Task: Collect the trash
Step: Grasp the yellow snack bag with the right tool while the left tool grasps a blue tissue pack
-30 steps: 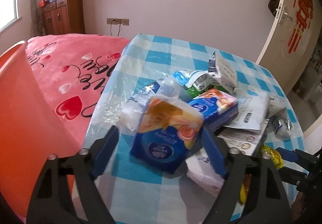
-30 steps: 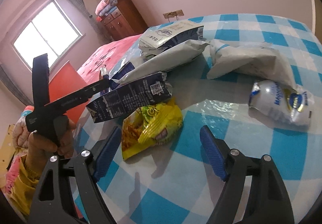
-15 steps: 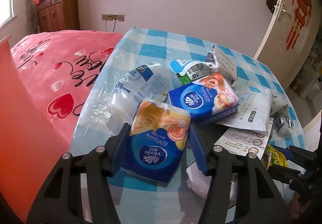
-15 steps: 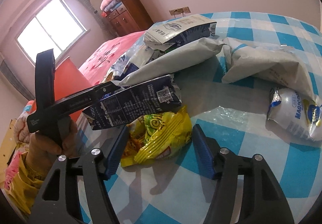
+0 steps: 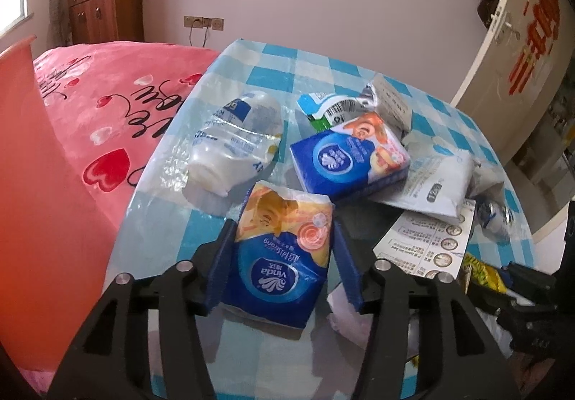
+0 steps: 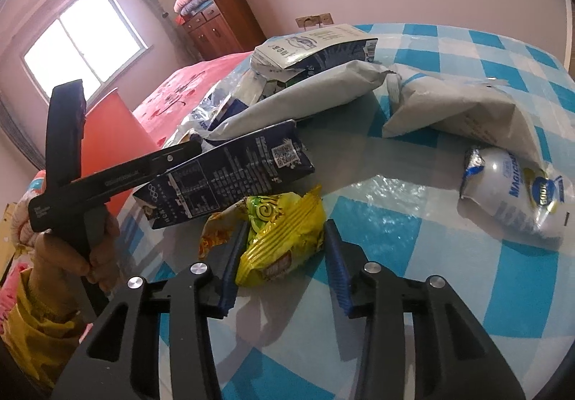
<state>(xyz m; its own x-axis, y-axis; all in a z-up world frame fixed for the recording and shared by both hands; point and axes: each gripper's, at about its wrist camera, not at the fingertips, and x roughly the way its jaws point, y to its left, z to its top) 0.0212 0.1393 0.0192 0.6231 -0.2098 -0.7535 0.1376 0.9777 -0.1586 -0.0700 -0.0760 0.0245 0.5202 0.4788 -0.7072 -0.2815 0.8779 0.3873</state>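
Both now closed in from wide: left hand-held gripper (image 5: 278,265) easing slightly yet pinching the blue tissue pack (image 5: 278,256), right hand-held gripper (image 6: 282,265) closing around the yellow snack wrapper (image 6: 280,238), both on the worktop (image 6: 449,310), ready for lifting.

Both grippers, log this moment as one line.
left gripper: opening, tissue pack between pads | right gripper: closing on yellow snack wrapper | table: trash remains

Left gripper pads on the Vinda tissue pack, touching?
Touching. Left wrist view: both blue fingers press the sides of the Vinda tissue pack, no gap visible, inside the left gripper.
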